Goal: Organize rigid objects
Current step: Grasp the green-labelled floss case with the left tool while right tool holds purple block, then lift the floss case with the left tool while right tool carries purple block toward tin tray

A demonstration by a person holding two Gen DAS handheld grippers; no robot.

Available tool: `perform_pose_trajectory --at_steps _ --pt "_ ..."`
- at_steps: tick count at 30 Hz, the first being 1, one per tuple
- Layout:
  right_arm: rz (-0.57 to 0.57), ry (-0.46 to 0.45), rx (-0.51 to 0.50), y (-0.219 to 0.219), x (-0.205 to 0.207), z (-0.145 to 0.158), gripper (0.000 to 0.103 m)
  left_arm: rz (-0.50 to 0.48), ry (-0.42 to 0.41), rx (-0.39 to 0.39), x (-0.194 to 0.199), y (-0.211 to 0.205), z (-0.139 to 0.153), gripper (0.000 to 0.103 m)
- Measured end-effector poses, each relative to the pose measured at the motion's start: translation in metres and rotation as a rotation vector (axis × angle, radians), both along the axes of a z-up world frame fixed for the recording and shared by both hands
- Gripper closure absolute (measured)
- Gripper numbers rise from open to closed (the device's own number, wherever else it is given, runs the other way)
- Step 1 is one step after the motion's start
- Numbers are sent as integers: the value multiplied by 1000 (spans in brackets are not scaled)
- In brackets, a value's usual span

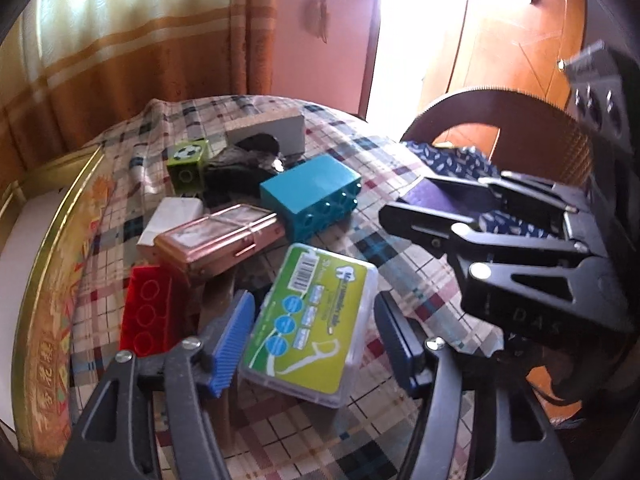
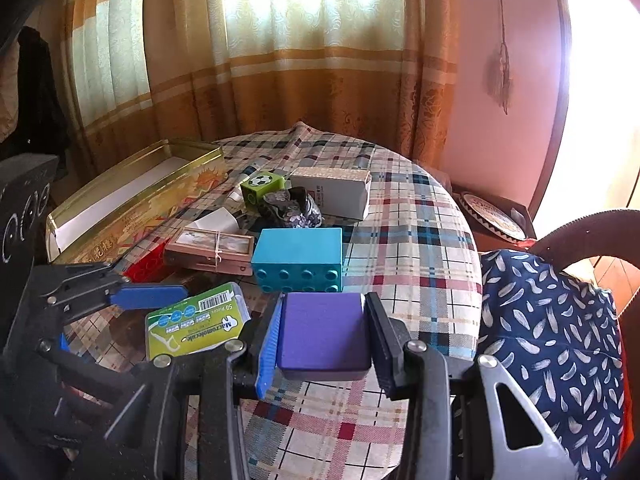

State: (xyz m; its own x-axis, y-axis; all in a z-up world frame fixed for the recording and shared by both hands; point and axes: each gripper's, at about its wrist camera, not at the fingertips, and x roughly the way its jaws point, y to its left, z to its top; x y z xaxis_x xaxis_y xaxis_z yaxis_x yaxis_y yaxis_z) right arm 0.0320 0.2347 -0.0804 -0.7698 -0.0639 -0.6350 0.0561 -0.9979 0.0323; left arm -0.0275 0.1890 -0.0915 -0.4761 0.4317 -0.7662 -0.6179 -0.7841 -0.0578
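On the plaid-covered round table, a clear floss-pick box with a green label lies flat between the blue pads of my left gripper. Small gaps show on both sides, so that gripper is open around it. One of its pads shows at the left in the right wrist view. My right gripper is shut on a purple block, held just above the table's near edge. Beyond lie a teal brick, a pink case and a red brick.
A gold tin tray stands along the table's left side. A green football cube, a dark floral pouch and a white box sit at the back. A chair with blue feather-print fabric is at the right.
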Motion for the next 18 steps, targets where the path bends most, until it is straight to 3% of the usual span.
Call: perform_pose_trajectory --at_steps 3,8,13,18 --pt "0 5 8 -1 0 0 61 -14 23 -58 5 9 -3 43" --pt "-10 20 6 0 1 1 61 -7 -9 -36 3 2 -7 49" --pt "-8 48 11 -2 3 4 61 21 104 -50 19 -1 0 49" --pt "-18 62 10 -2 3 4 61 71 148 -27 21 -9 6 49"
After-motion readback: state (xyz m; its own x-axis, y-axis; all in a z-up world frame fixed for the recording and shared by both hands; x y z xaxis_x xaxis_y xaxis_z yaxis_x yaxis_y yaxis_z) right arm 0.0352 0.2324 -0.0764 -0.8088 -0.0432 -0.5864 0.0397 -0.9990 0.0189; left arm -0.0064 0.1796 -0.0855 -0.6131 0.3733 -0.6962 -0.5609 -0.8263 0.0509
